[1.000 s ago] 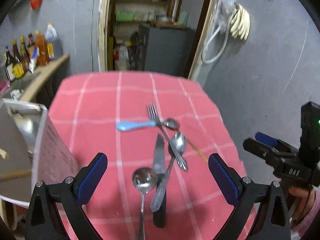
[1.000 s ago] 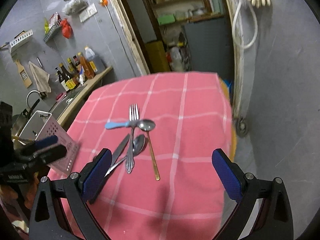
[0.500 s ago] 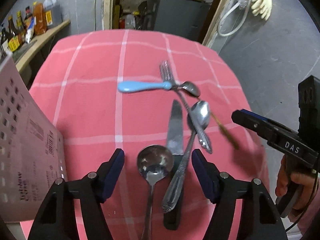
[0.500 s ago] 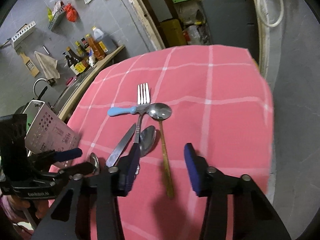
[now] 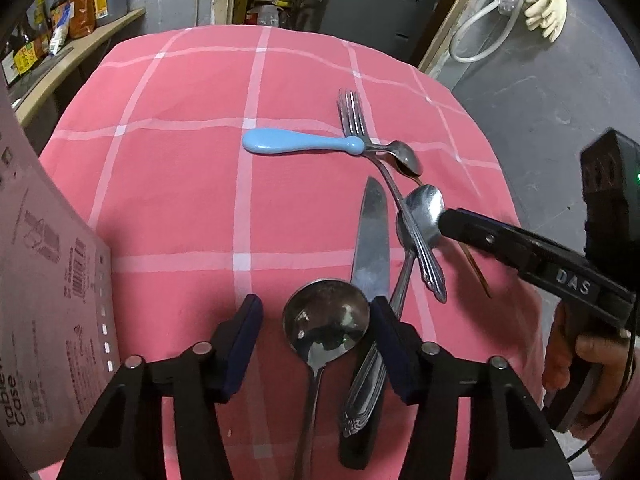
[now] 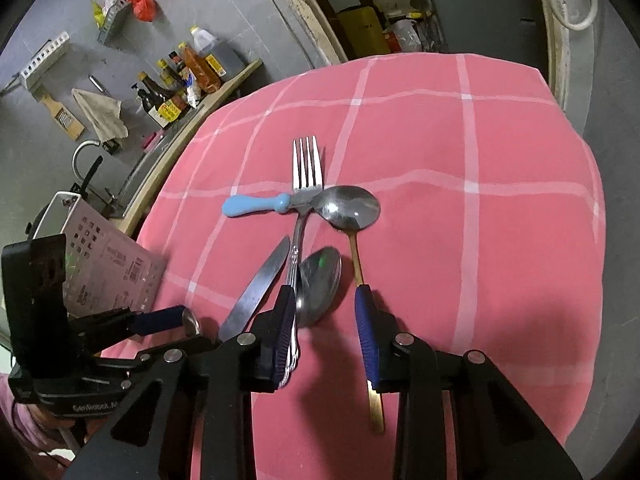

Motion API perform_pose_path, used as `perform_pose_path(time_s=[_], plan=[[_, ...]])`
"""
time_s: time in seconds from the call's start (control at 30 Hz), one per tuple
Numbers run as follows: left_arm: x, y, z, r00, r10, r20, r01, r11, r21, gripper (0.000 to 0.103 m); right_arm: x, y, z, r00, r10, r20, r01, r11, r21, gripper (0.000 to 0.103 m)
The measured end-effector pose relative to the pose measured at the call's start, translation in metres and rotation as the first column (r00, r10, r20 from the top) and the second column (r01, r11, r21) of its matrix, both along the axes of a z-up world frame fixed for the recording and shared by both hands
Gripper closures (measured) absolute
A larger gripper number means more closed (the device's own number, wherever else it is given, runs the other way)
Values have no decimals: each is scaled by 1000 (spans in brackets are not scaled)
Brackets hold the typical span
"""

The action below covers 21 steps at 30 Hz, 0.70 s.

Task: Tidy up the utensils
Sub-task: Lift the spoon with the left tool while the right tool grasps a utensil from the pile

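Utensils lie heaped on the pink cloth (image 5: 180,208) beside the knife (image 5: 370,240) — the left gripper (image 5: 316,322), part-open and empty, straddles the round spoon (image 5: 325,320), the right gripper (image 6: 325,316) likewise brackets a second spoon (image 6: 318,284) — so close squarely on one piece alone.
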State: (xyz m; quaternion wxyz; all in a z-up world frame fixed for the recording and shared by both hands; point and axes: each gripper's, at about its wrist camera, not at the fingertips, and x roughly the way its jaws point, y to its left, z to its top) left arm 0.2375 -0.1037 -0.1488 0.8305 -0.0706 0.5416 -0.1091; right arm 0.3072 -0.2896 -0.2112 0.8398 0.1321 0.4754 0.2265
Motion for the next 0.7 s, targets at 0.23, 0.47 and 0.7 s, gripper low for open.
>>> perform_pose_path(time_s=[0.23,0.47,0.7], plan=[[3,5,1,1000,-2,-27,1,998,-56,62,19,17,1,998,54,-41,-55,998,-36,75],[0,5,2,999,10,-45,-14,996,-87,62,18,2,-6,998,-10,-65,11,1000,9,95],[-5,1,8,999,-15,-33,12,996,-87,62,13,1,-12,997,-48,-69,50,998,31,97]])
